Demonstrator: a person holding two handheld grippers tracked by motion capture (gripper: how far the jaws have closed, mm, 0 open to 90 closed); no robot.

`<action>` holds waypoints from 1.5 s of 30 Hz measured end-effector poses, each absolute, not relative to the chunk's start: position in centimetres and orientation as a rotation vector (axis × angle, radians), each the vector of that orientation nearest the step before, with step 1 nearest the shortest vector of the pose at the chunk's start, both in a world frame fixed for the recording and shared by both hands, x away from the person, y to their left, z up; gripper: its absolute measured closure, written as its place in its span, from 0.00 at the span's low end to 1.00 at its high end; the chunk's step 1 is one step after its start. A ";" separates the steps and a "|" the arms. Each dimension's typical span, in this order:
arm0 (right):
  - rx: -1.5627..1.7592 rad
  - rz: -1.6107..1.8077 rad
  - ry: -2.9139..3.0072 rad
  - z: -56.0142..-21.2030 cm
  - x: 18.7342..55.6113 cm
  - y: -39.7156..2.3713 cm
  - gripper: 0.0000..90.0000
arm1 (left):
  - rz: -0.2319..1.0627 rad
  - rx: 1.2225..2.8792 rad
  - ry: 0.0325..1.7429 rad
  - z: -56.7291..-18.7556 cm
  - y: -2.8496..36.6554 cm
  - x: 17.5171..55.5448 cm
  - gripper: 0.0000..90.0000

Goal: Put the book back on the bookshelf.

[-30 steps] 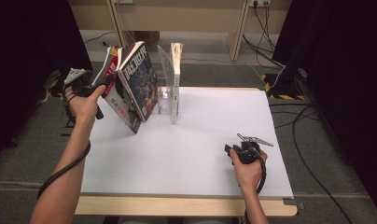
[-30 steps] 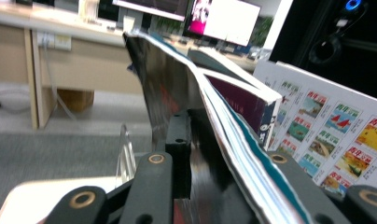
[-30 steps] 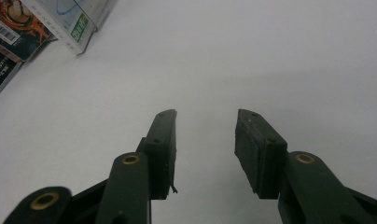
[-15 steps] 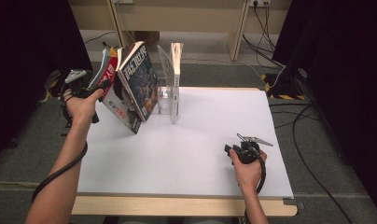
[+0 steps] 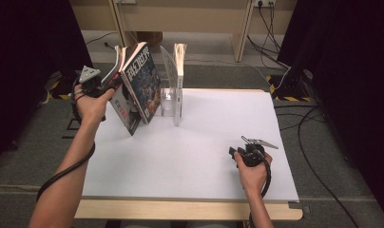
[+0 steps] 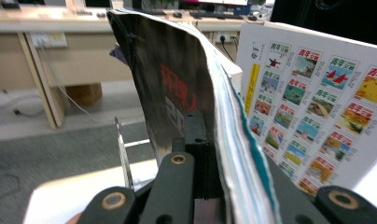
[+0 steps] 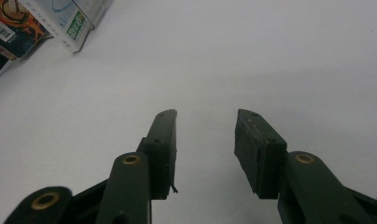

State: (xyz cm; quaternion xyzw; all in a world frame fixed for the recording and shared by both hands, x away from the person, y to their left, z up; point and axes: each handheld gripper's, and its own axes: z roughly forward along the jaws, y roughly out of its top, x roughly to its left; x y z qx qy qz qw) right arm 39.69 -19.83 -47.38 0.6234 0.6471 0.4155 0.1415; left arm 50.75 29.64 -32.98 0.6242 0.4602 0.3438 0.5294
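Several magazines lean against a clear acrylic bookstand [image 5: 167,92] at the table's back left. My left gripper [image 5: 113,85] is shut on the upper edge of the outermost magazine [image 5: 118,64], the one with a dark cover and red characters [image 6: 170,88]. In the left gripper view my left gripper [image 6: 210,154] pinches its bent page edges. Behind it leans a blue-covered magazine [image 5: 141,80], whose back shows small pictures [image 6: 317,107]. My right gripper [image 5: 235,153] rests low over the white tabletop at the front right, open [image 7: 205,135] with nothing between its fingers.
A thin white book [image 5: 179,78] stands upright on the far side of the bookstand. The white tabletop [image 5: 204,142] stretches between the two hands. Lower corners of the magazines [image 7: 9,28] and the white book [image 7: 70,23] lie ahead of the right gripper. Cables run across the floor behind the table.
The left gripper's jaws have closed on the outer magazine's edge, and the left hand shifted only slightly. The right hand and its gripper have not moved.
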 end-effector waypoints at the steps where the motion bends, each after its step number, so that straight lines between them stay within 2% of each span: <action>1: 1.801 1.200 1.867 -47.4 39.7 -19.8 0.66 | 0.835 1.478 1.090 -33.1 29.5 50.8 0.96; 11: 1.795 1.200 1.869 -47.3 39.7 -19.8 0.66 | 0.953 1.417 1.021 -34.4 29.7 52.1 0.96; 24: 1.789 1.193 1.873 -47.4 39.7 -19.8 0.66 | 0.975 1.456 1.094 -33.8 31.2 51.8 0.96; 28: 1.790 1.192 1.875 -47.4 39.7 -19.7 0.66 | 0.930 1.462 1.137 -33.4 32.0 52.4 0.96; 33: 1.787 1.196 1.875 -47.3 39.6 -19.7 0.66 | 0.939 1.477 1.128 -33.1 31.5 53.2 0.96; 39: 1.793 1.200 1.867 -47.3 39.7 -19.9 0.66 | 0.983 1.430 1.113 -33.3 31.1 53.6 0.96; 45: 1.792 1.199 1.860 -47.1 39.6 -20.0 0.66 | 0.970 1.397 1.138 -34.0 31.6 54.2 0.95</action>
